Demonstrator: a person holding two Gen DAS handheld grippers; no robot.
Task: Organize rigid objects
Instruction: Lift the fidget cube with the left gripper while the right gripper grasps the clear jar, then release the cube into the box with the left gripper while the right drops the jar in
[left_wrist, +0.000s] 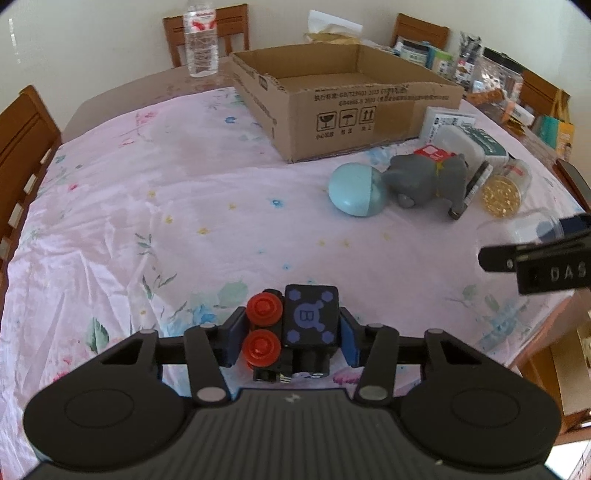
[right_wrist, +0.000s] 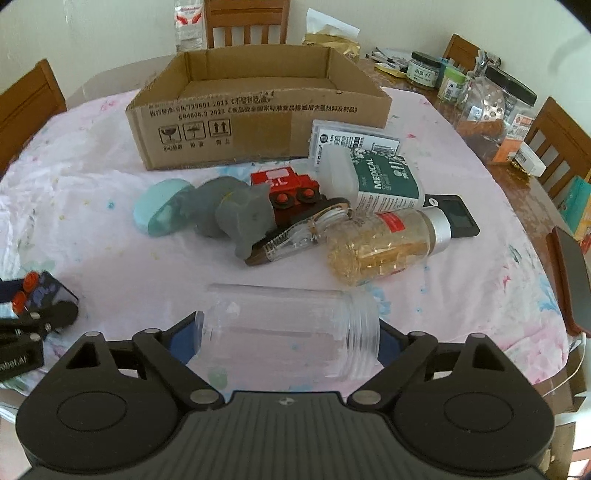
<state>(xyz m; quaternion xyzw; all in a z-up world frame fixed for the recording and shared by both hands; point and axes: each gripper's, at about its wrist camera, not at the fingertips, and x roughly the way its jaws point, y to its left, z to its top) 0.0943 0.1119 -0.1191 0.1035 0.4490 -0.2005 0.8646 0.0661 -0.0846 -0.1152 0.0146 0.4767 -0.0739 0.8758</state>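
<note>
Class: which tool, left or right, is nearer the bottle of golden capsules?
Right. The right tool, around a clear plastic jar, sits just in front of the capsule bottle. The left tool, gripping a black toy block, is farther away across the cloth.

Cardboard box (right_wrist: 258, 122) front: "GB/T29601 2023", three handling symbols. Right of box, white-green container (right_wrist: 384, 181) reads "MEDICAL". Black toy block (left_wrist: 310, 317): letter "B". Right gripper (left_wrist: 535, 266): "DAS".

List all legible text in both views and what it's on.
"B": top of the black toy block with red wheels.
"MEDICAL": green-and-white plastic box.
"DAS": side of the right claw.
Three handling pictograms: front of the brown cardboard box; its printed lines are too blurred.
Jar labels at the back, red toy's sticker: unreadable.
</note>
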